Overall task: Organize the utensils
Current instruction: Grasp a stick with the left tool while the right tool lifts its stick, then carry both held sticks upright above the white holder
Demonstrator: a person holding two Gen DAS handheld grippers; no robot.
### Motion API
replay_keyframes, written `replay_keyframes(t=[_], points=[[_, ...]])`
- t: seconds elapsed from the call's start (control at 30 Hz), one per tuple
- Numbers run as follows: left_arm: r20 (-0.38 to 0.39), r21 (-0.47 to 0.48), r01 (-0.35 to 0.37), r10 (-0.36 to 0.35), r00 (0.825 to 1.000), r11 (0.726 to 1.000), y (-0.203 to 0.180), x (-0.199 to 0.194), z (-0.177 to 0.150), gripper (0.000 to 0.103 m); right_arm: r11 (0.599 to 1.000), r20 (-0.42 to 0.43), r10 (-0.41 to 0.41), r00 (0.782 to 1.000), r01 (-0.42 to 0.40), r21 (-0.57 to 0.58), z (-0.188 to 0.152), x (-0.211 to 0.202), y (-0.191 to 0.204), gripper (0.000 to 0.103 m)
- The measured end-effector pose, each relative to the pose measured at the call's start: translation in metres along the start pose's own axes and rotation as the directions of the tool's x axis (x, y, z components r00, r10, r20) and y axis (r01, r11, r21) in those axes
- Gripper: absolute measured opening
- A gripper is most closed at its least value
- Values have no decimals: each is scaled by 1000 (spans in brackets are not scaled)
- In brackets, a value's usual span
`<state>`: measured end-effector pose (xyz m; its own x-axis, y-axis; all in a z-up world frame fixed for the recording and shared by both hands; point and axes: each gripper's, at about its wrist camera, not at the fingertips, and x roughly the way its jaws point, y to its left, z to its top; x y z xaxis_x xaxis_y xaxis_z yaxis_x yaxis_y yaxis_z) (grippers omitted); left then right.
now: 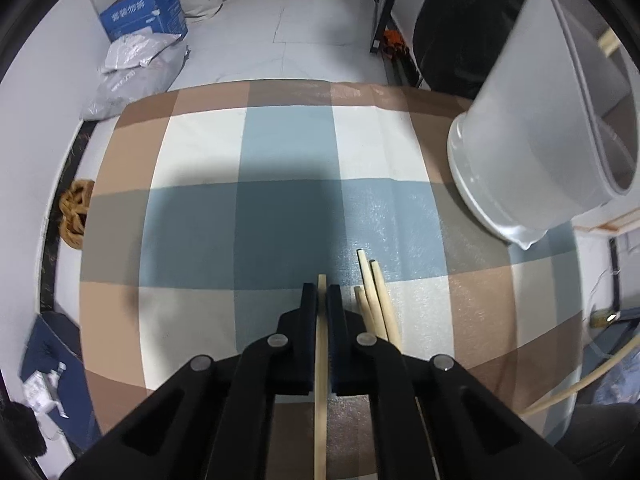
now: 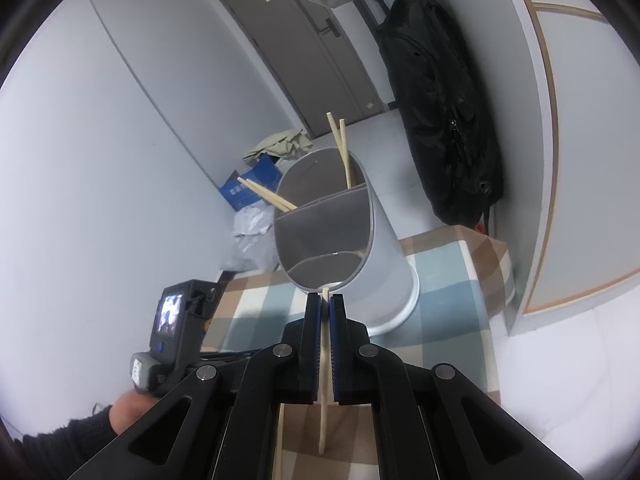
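My left gripper (image 1: 322, 292) is shut on a wooden chopstick (image 1: 321, 380) low over the checked tablecloth (image 1: 280, 216). Three loose chopsticks (image 1: 376, 300) lie on the cloth just right of its fingers. A white divided utensil holder (image 1: 536, 132) stands at the right. My right gripper (image 2: 325, 302) is shut on another wooden chopstick (image 2: 324, 384), its tip just below the near rim of the holder (image 2: 384, 264). Chopsticks (image 2: 342, 148) stand in the holder's far compartment, and two more (image 2: 266, 194) lean out of the left one.
The other handheld gripper with its camera (image 2: 172, 320) is at the left in the right wrist view. A black bag (image 2: 436, 92) hangs on the wall behind the table. A blue box (image 1: 144, 10) and plastic bags (image 1: 132, 76) lie on the floor beyond the table.
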<state>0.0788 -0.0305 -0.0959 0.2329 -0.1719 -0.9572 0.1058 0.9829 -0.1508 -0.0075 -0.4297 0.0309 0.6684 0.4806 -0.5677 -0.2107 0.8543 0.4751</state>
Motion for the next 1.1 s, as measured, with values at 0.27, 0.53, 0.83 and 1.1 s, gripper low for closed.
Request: replay_keyframes(t=[0.27, 0.53, 0.83, 1.1], points=[[252, 28, 76, -80, 964, 997, -7, -72, -27, 1, 999, 29, -5, 1000, 6, -54, -1, -5, 15, 3], [475, 122, 70, -120, 872, 990, -29, -125, -70, 1, 988, 59, -5, 998, 14, -155, -13, -12, 40, 3], [557, 169, 84, -166, 814, 982, -30, -144, -75, 1, 975, 97, -14, 995, 35, -219, -25, -18, 58, 3], [568, 183, 69, -163, 807, 981, -29, -150, -77, 1, 970, 114, -20, 993, 47, -240, -30, -21, 67, 3]])
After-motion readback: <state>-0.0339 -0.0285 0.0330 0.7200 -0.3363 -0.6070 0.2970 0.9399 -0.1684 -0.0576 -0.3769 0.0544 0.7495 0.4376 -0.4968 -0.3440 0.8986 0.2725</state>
